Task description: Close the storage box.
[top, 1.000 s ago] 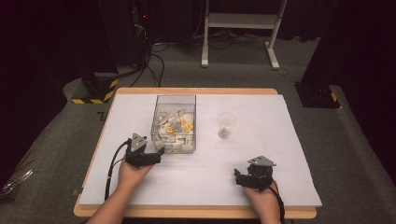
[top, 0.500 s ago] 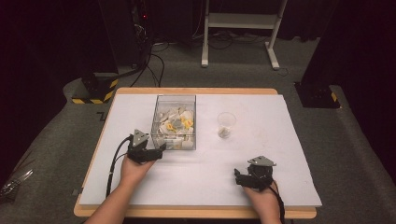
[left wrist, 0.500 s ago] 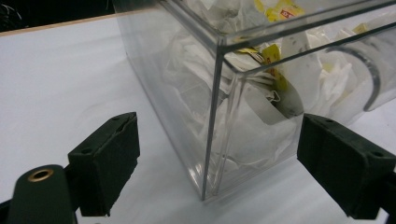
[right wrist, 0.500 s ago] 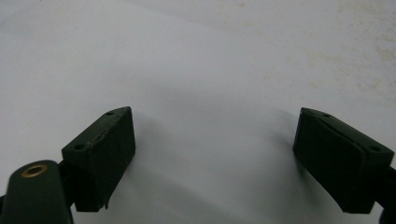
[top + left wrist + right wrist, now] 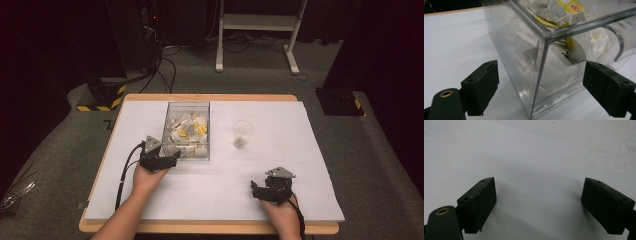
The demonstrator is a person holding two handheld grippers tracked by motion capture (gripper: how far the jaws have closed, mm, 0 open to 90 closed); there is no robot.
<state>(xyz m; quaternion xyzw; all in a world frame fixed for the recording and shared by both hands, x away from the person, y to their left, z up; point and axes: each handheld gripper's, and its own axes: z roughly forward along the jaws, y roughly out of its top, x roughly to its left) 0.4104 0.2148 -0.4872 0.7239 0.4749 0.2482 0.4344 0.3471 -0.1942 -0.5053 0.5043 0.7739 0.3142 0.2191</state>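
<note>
A clear plastic box (image 5: 187, 130) full of white and yellow tea bags (image 5: 188, 131) stands on the white table (image 5: 220, 172). My left gripper (image 5: 172, 160) sits open at the box's near left corner (image 5: 544, 72), jaws spread either side of that corner without touching it. A small clear cup (image 5: 241, 133) with something pale at its bottom stands to the right of the box. My right gripper (image 5: 256, 191) rests open low over bare table near the front edge, nothing between its jaws (image 5: 539, 205).
The wooden table edge (image 5: 210, 97) frames the white surface. Behind the table are black cables (image 5: 160, 60), a white stand's legs (image 5: 255, 30) and yellow-black striped feet (image 5: 100, 100) on the grey floor.
My left gripper has moved forward and right, closing in on the box's near left corner. The right gripper has stayed where it was.
</note>
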